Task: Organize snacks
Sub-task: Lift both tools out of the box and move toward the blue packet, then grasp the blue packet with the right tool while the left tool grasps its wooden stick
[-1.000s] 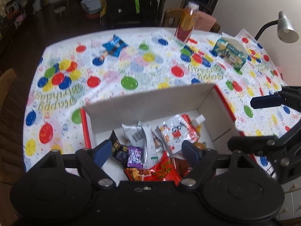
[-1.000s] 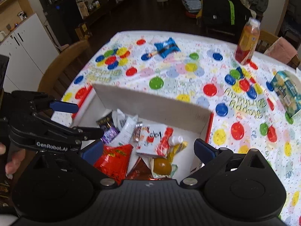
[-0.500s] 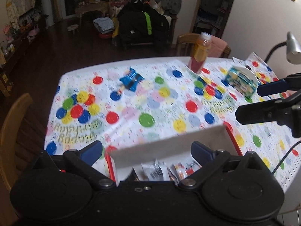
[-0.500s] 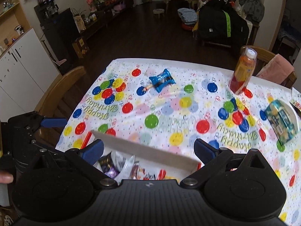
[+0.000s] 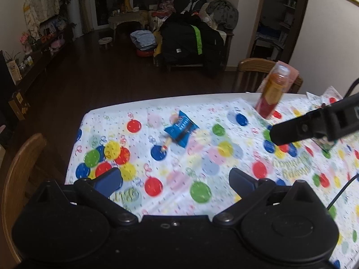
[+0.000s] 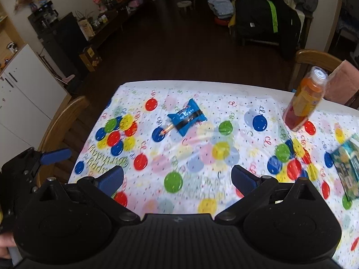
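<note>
Between my blue-padded fingers nothing is held: left gripper (image 5: 175, 180) and right gripper (image 6: 177, 179) both gape wide above the glossy balloon-print tablecloth (image 6: 202, 157). Ahead, well apart from both, lies a crinkly blue snack packet (image 6: 187, 116) with a small stick-shaped sweet (image 6: 167, 130) touching it. Only my right view shows the teal box (image 6: 347, 168) clearly; a tall orange bottle (image 5: 272, 92) stands farther back.

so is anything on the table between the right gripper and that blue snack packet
Nothing visible. Only bare tablecloth lies between the open right gripper and the blue snack packet; the juice bottle stands off to the right.
</note>
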